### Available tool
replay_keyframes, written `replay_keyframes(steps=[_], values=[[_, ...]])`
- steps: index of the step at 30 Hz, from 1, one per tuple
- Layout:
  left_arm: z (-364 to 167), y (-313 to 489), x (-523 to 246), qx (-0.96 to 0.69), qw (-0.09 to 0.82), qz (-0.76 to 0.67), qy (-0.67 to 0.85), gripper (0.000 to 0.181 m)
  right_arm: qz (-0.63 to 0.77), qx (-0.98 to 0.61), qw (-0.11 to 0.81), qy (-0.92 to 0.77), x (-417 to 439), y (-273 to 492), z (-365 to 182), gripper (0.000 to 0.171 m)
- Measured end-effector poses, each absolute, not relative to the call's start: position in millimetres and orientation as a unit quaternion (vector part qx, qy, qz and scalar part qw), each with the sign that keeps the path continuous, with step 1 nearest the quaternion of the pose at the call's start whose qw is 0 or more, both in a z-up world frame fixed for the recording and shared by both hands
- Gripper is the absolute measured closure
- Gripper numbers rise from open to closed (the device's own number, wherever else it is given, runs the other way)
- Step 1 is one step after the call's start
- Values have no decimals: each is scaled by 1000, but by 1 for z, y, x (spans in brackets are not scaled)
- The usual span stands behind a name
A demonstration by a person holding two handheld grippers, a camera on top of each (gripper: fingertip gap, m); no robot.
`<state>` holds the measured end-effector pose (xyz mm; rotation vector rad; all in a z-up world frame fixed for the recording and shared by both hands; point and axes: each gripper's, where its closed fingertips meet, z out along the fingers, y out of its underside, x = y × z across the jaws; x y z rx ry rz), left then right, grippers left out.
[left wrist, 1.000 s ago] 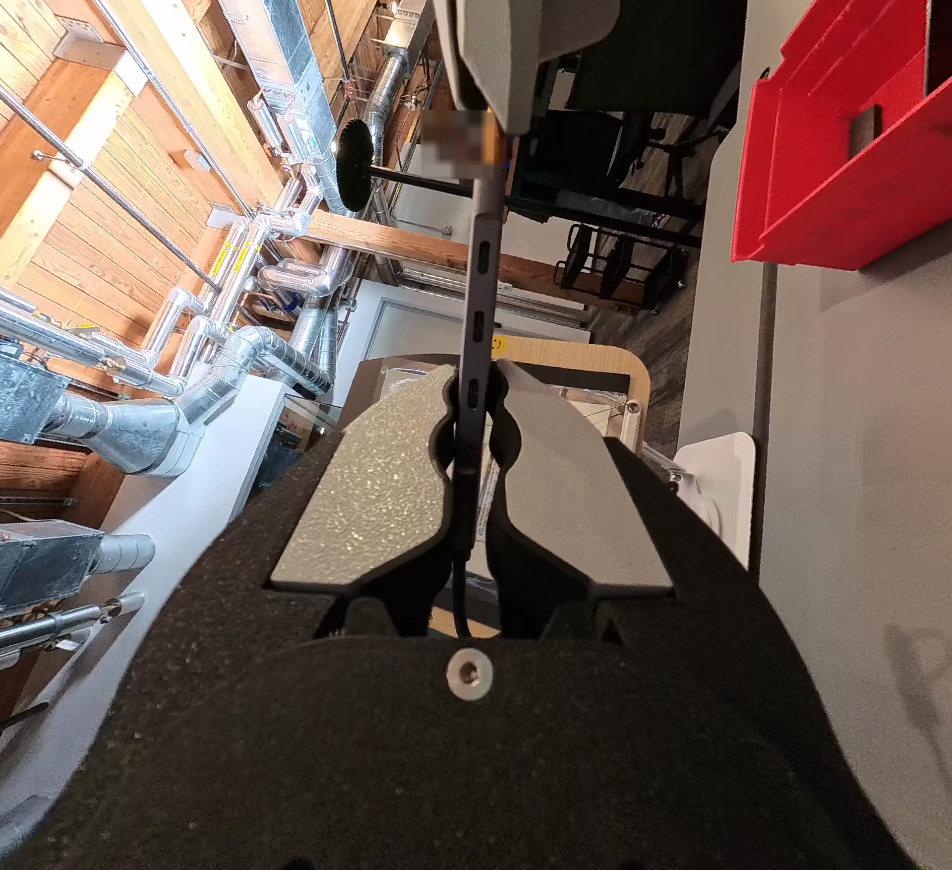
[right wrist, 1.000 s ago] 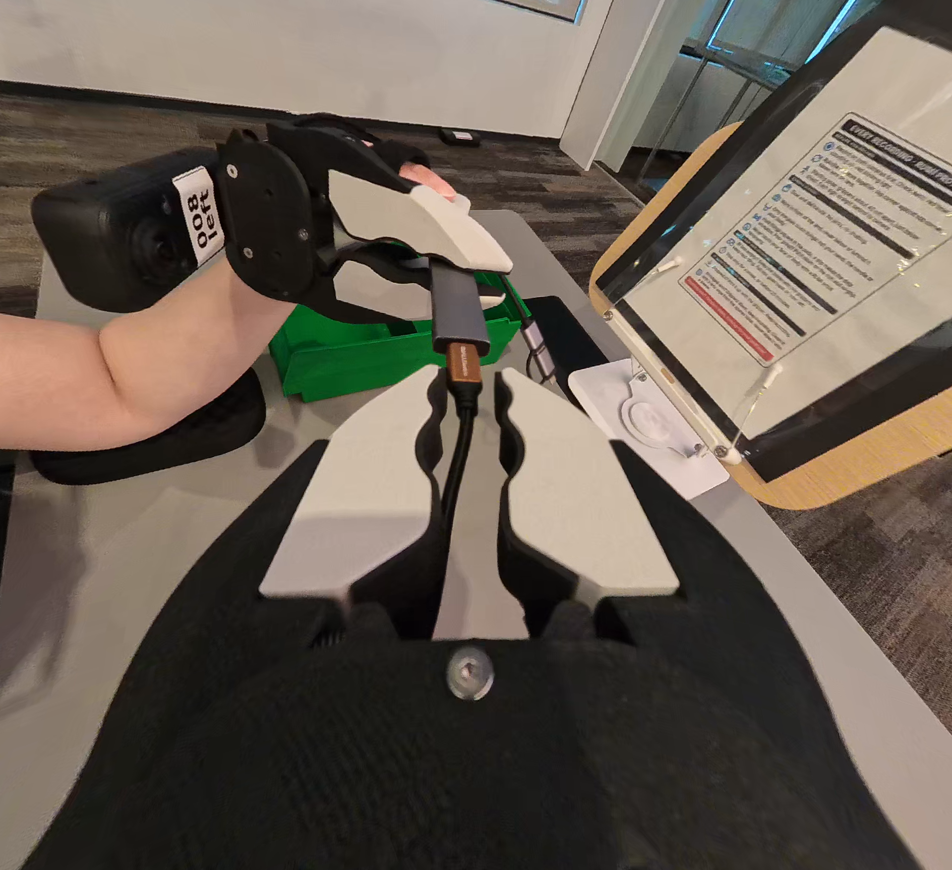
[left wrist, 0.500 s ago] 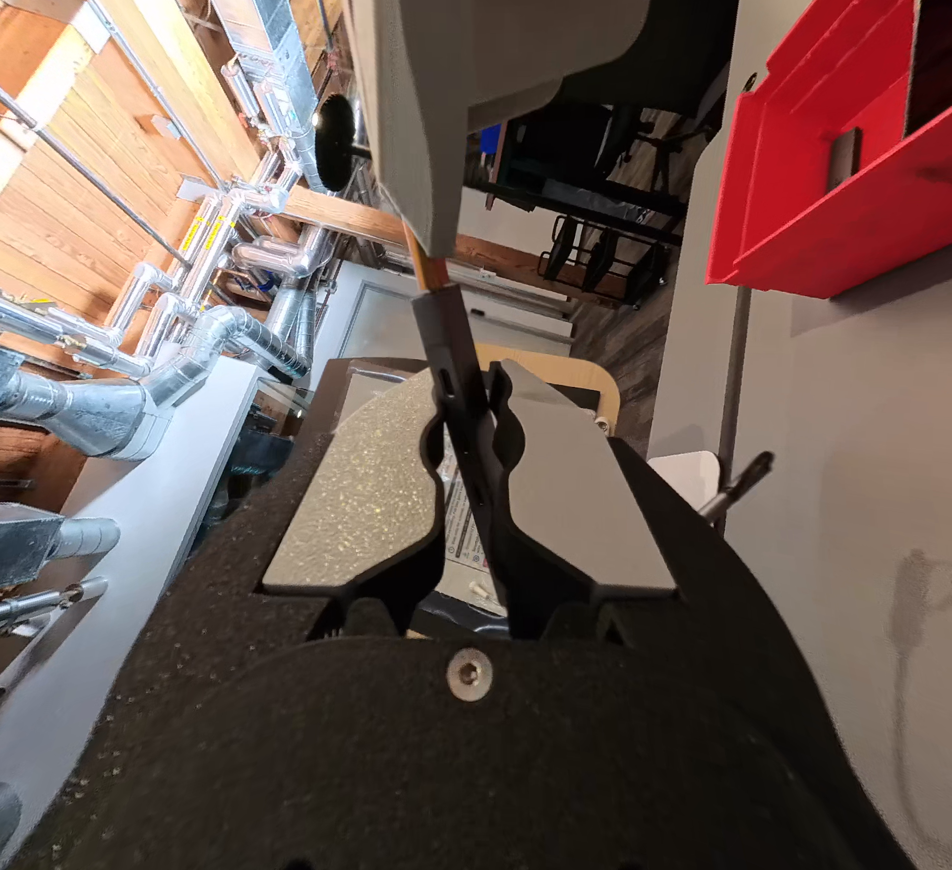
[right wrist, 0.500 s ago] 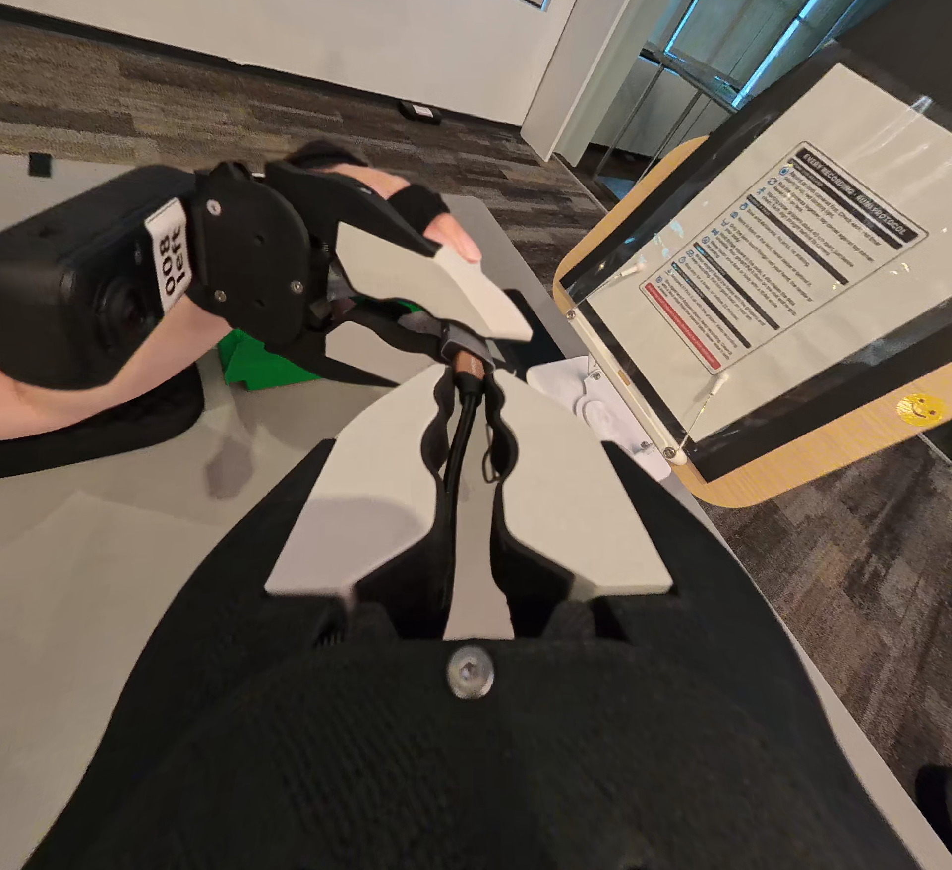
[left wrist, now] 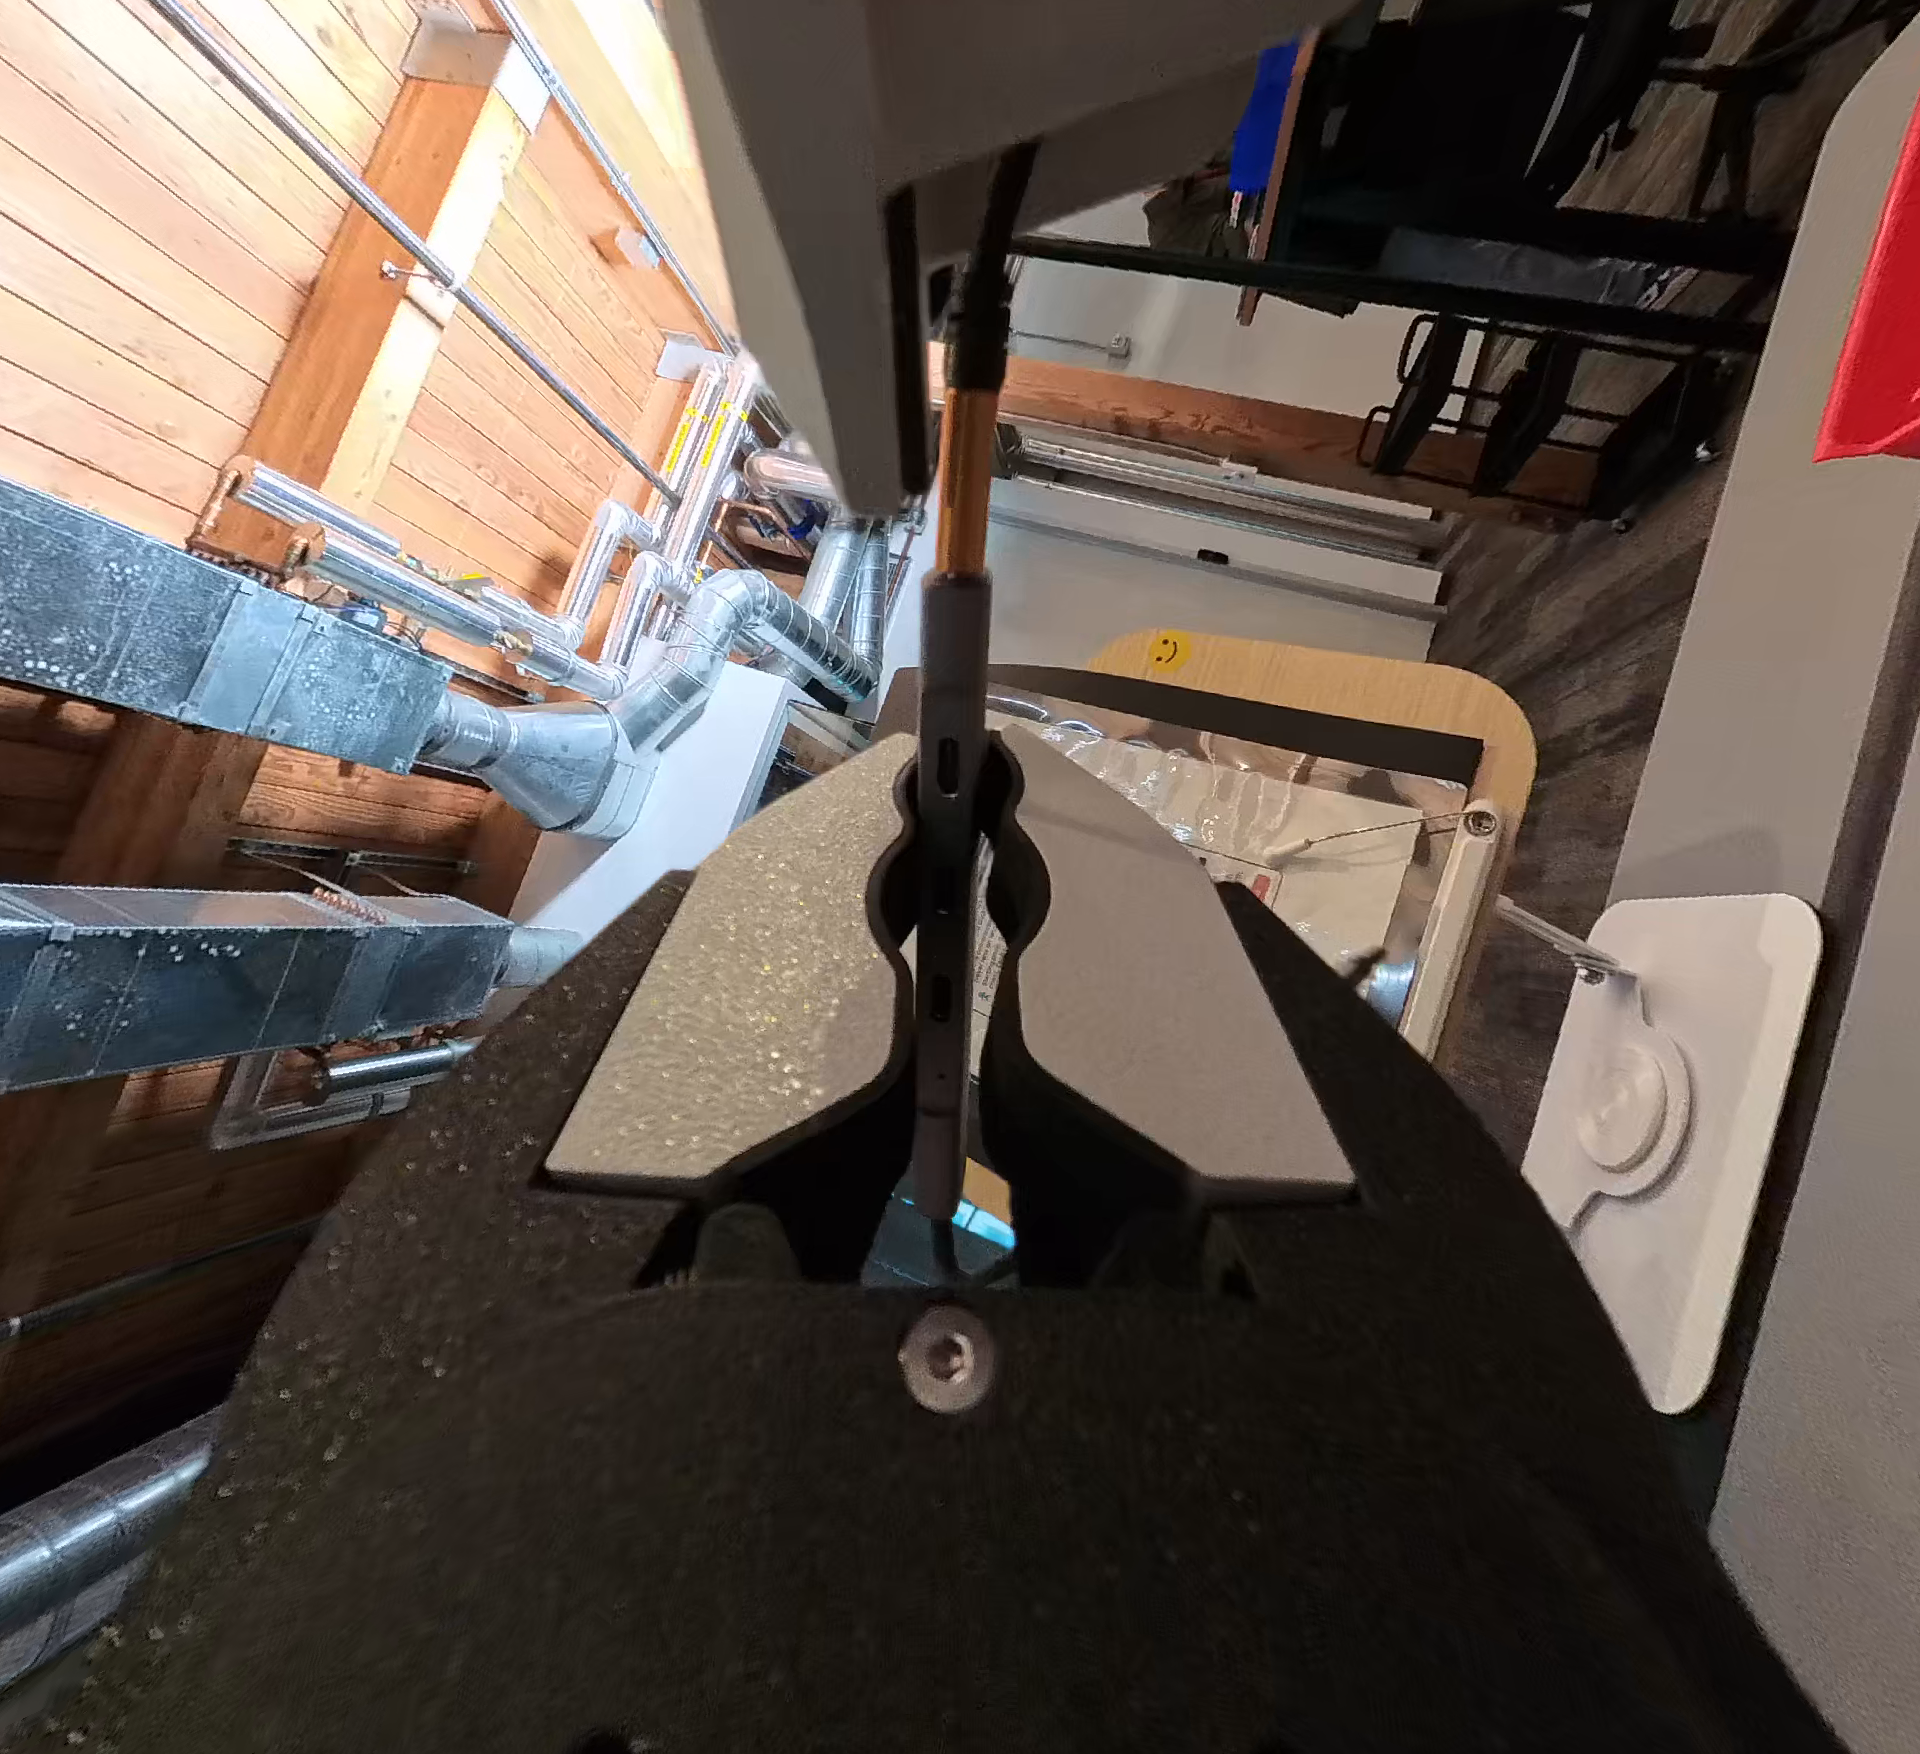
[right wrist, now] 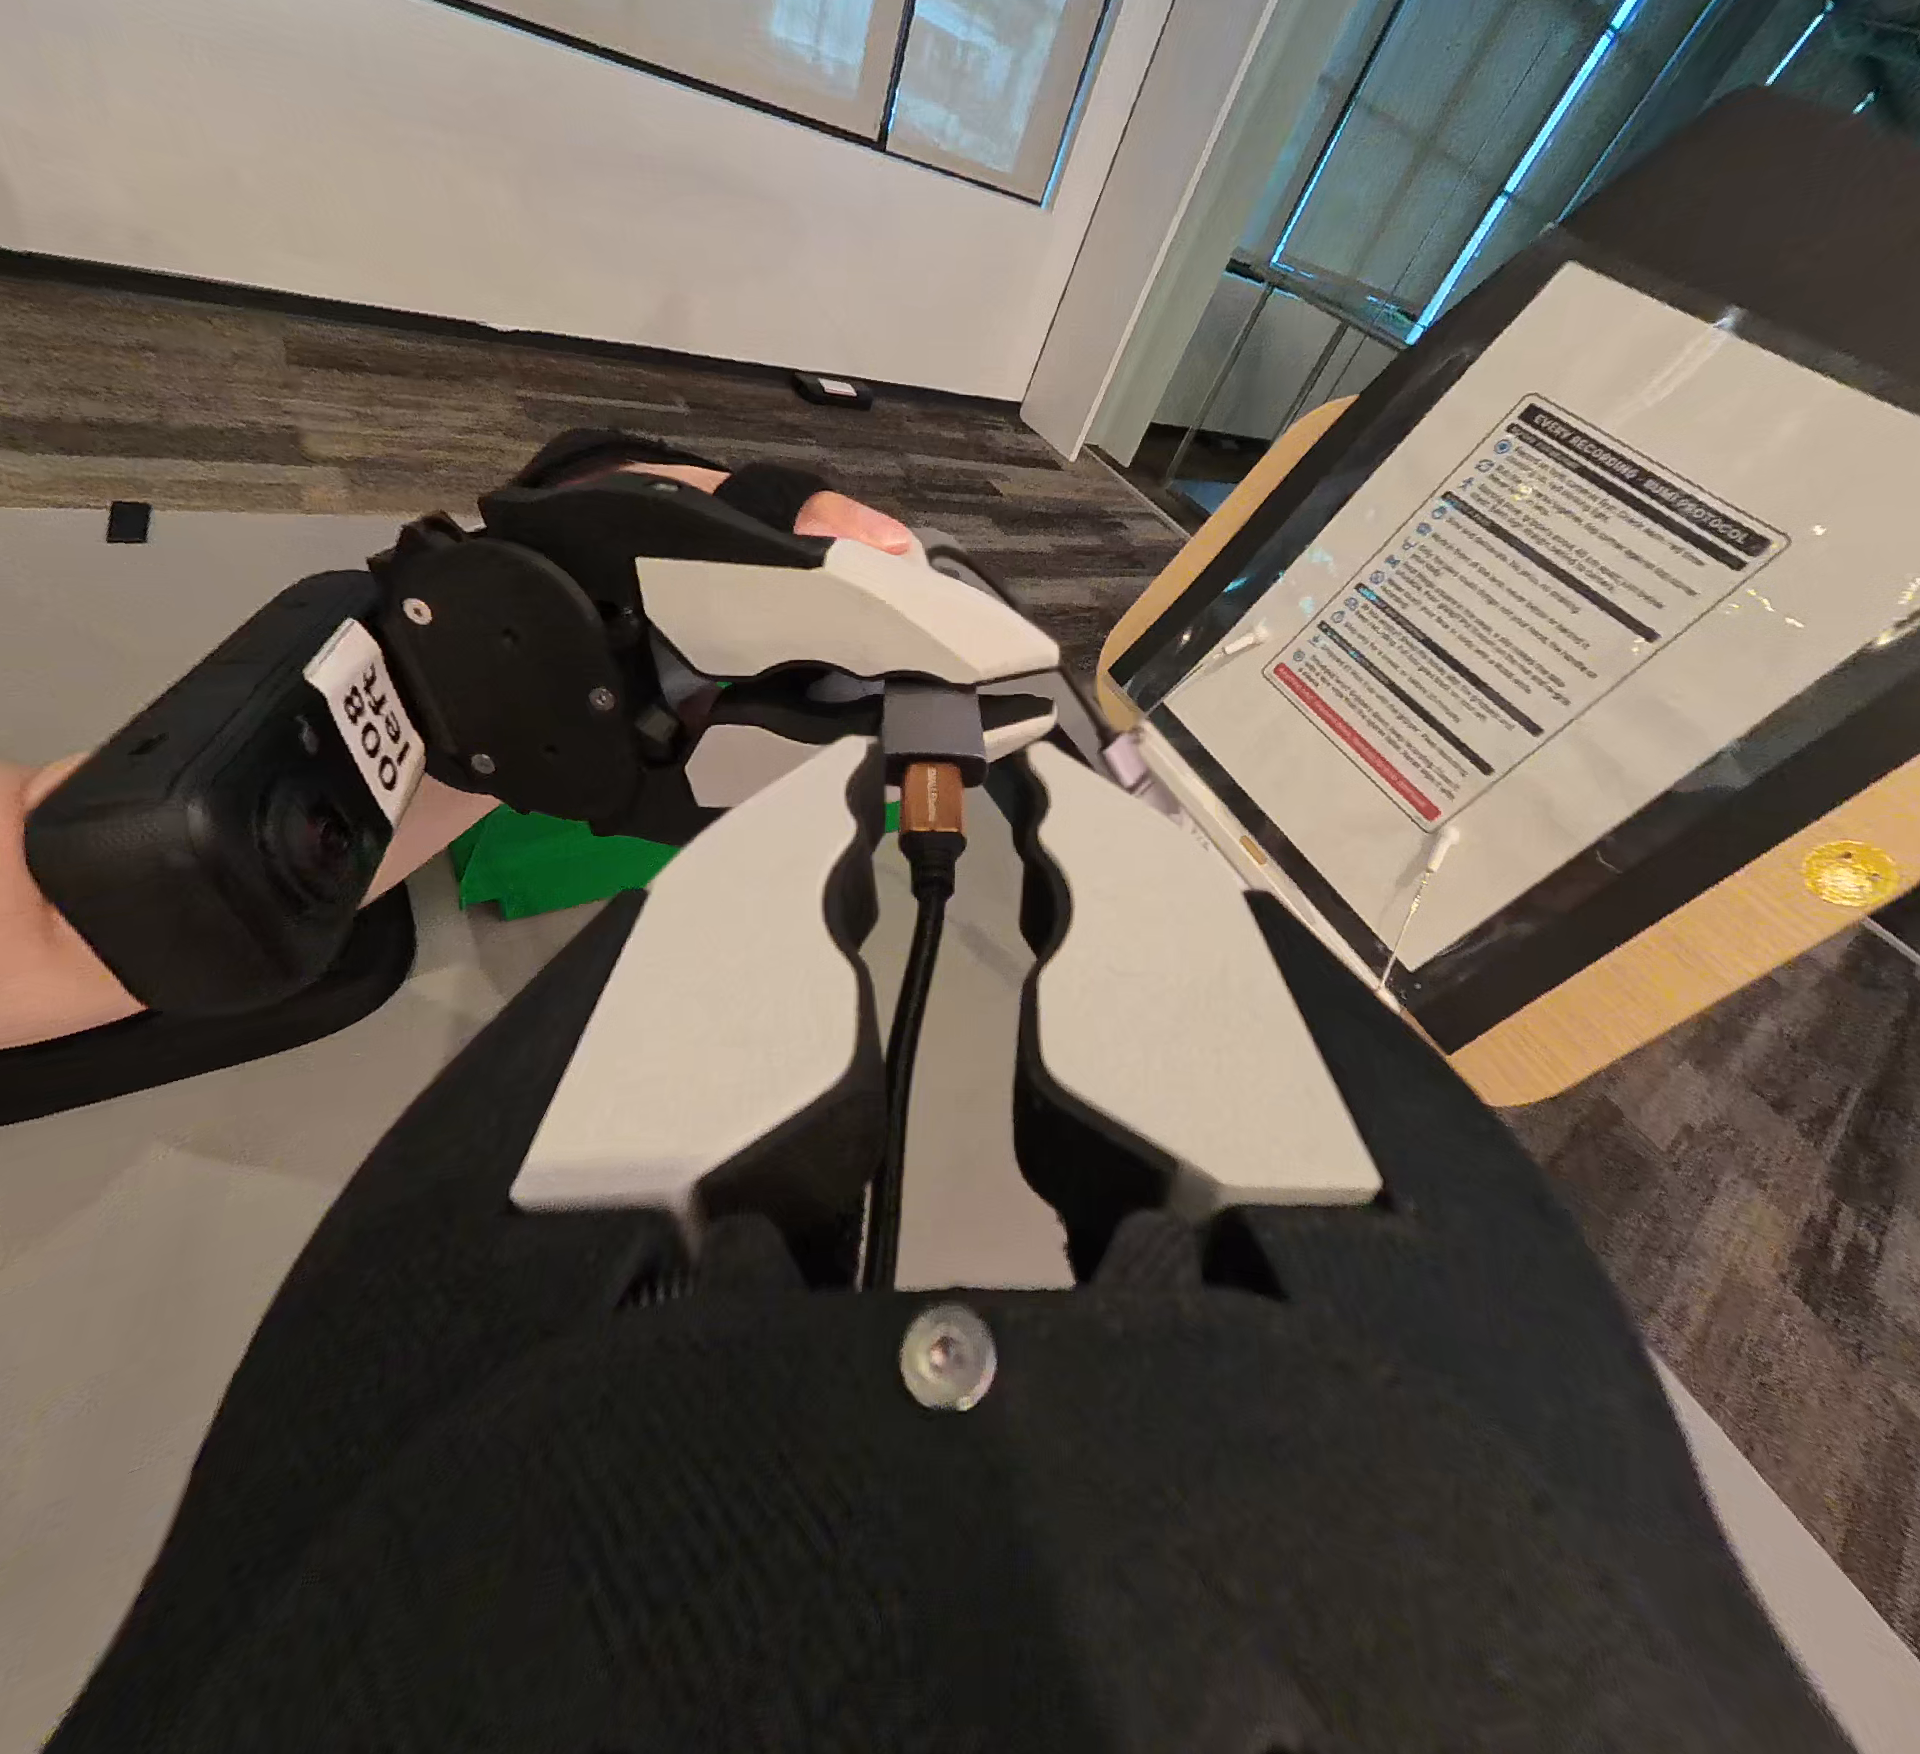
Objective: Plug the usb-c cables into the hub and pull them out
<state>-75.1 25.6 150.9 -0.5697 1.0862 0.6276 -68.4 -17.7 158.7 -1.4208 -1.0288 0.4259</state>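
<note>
My left gripper [left wrist: 951, 754] is shut on the grey hub [left wrist: 943, 883], held edge-on with its side ports showing. A copper-coloured USB-C plug [left wrist: 958, 478] on a black cable sits in the hub's far end. In the right wrist view the left gripper [right wrist: 1039, 691] holds the hub [right wrist: 930, 722] level above the table, with the plug [right wrist: 932, 805] seated in it. My right gripper [right wrist: 940, 769] is open just behind the plug. Its fingers [right wrist: 790, 925] stand apart on either side of the black cable [right wrist: 909, 1029] and do not touch it.
A green bin [right wrist: 561, 863] lies on the grey table [right wrist: 156, 1289] under the left gripper. A lilac plug [right wrist: 1127, 754] lies beyond the hub. A sign stand [right wrist: 1507, 665] on a white base [left wrist: 1683, 1133] stands at the right. A red bin [left wrist: 1881, 302] lies farther off.
The right gripper brought the copper plug up to the hub's end, then its jaws widened and let go of the plug. The left gripper kept its hold and turned the hub straight.
</note>
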Motion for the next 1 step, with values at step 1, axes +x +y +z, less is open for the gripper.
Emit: replay_keyframes(steps=[1], values=[[152, 26, -76, -265, 773, 291, 498, 174, 179, -619, 621, -446, -69, -15, 158, 148]])
